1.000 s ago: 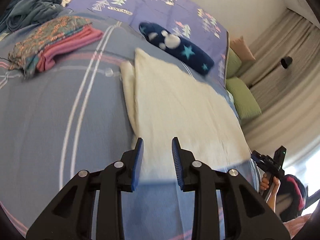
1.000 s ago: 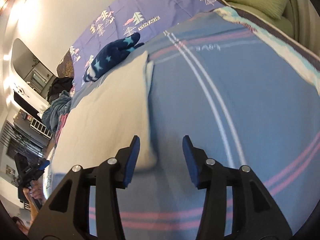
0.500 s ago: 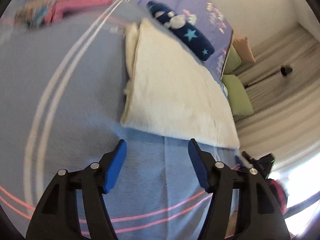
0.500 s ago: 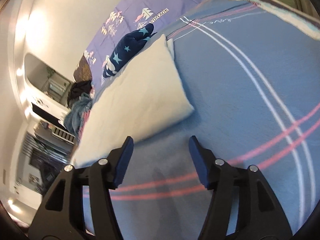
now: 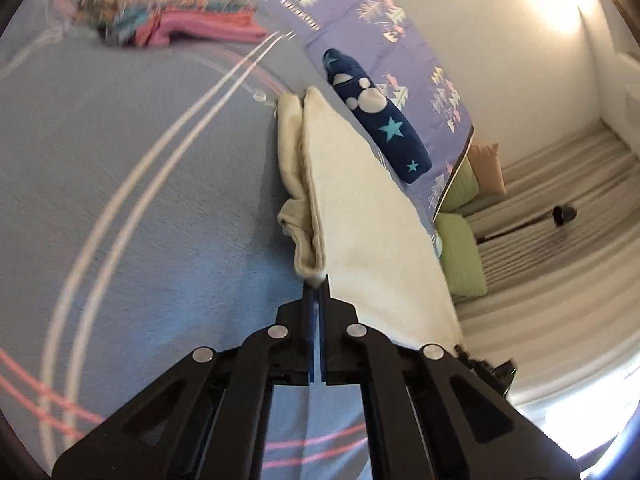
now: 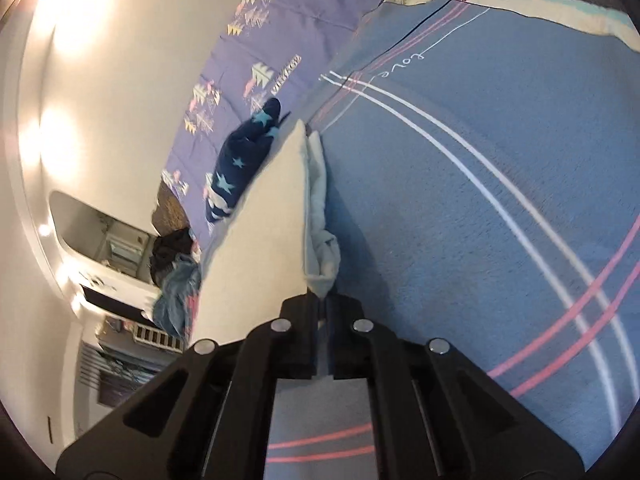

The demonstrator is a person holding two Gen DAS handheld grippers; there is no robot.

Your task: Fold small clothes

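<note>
**A:** Left wrist view first. Our left claw [image 5: 319,280] has just snapped closed and it's clenched on the near corner of the cream garment [image 5: 360,216], with a bit of fabric bunched right at the tips. The garment lies on the blue bed cover [image 5: 140,200], already doubled over, with a rolled edge running along its left side. The navy star-print piece [image 5: 380,120] sits just past it, and the folded pile [image 5: 172,24] is well apart at the far end.

**B:** Right wrist view matches. Our right claw [image 6: 320,300] has also just closed and is pinching the other near corner of that same cream garment [image 6: 264,208], which lies flat on the bed cover [image 6: 480,200].

**A:** So we've got both near corners. Looks like the next fold is ours to set up.

**B:** Yeah. We'd lift both corners evenly, keep the edge between them taut so it doesn't sag, and carry it over to meet the far edge squarely. That loose roll on the side could drag out of line, so we should go slow and low.

**A:** And only let go once the edges line up.
</note>
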